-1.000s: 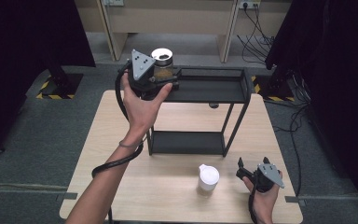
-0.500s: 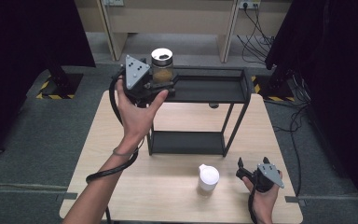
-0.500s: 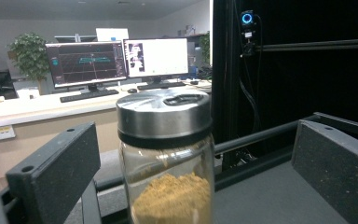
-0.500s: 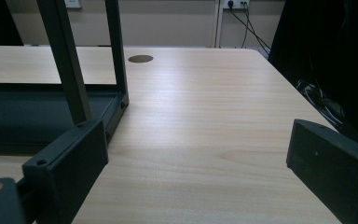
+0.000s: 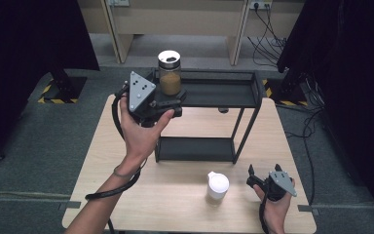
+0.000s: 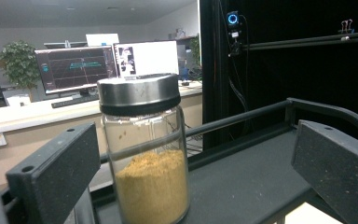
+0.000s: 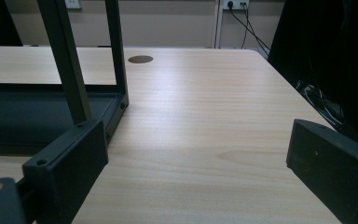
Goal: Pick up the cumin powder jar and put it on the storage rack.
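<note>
Left gripper (image 5: 173,103) at the jar (image 5: 169,74) on the rack (image 5: 224,95) top shelf, jaws open.
High view: jar upright at the shelf's left end, right gripper (image 5: 252,176) low on the table (image 5: 185,204) beside a white cup (image 5: 217,185). Left gripper view: jaws wide apart, jar (image 6: 144,149) between them, untouched. Right gripper view: jaws spread, nothing held.

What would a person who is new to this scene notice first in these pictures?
Probably the glass jar of brown powder, standing on the left end of the black rack's top shelf, with the open left gripper around it but not touching it. Next, the white cup on the table, beside the open right gripper.
</note>
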Available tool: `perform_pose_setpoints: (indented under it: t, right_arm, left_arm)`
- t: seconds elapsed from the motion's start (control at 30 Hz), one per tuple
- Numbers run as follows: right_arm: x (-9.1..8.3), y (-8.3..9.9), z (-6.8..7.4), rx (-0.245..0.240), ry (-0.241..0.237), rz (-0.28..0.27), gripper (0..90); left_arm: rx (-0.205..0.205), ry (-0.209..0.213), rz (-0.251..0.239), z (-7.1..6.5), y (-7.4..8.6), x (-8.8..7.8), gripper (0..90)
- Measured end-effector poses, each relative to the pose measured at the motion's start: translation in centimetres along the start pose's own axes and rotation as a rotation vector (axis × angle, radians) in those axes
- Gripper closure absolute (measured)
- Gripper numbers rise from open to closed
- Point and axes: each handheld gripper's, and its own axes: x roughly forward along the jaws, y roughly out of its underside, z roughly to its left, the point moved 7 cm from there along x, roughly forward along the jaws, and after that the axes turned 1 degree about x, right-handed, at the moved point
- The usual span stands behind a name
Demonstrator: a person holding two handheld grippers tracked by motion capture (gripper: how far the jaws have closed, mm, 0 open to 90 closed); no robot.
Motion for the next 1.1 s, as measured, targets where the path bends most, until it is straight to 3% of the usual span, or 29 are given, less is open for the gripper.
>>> perform_pose_setpoints:
  t: [0.43, 1.1]
  right_arm:
    - [0.0, 0.0, 0.0, -0.003, 0.001, 0.0, 5.5]
    - [0.0, 0.0, 0.1, -0.005, 0.001, -0.002, 5.5]
  left_arm:
    - [-0.002, 0.03, 0.001, -0.7, 2.5, -2.0, 0.5]
    - [-0.001, 0.042, 0.035, -1.2, 6.2, -3.3, 0.6]
